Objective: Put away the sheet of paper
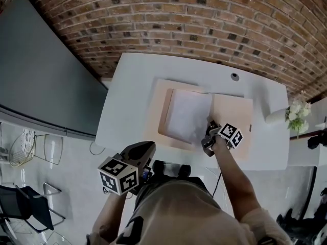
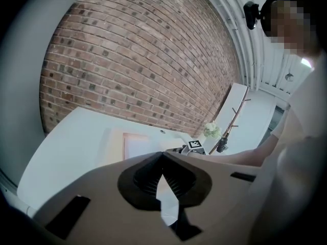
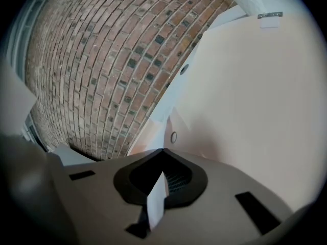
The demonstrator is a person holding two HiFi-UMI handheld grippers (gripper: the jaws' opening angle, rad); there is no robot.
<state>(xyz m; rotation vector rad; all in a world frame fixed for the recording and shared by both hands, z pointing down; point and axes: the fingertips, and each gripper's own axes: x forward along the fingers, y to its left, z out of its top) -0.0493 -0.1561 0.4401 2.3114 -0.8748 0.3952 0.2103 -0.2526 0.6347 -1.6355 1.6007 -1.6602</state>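
A white sheet of paper (image 1: 186, 115) lies in an open peach folder (image 1: 232, 116) on the white table (image 1: 133, 80). My right gripper (image 1: 209, 139) sits at the sheet's near right corner, jaws closed on it. In the right gripper view the jaws meet at the tip (image 3: 162, 151), a white strip of paper (image 3: 157, 198) shows between them, and the folder (image 3: 245, 86) fills the area ahead. My left gripper (image 1: 145, 149) hangs off the table's near edge. In the left gripper view it (image 2: 162, 153) is shut and empty, pointing toward the folder (image 2: 134, 143).
A small vase of white flowers (image 1: 298, 110) stands at the table's right end. A round cable hole (image 1: 234, 76) sits near the far edge. A brick wall runs behind the table. Chairs (image 1: 20, 203) stand on the floor at the left. The folder has a snap button (image 3: 173, 136).
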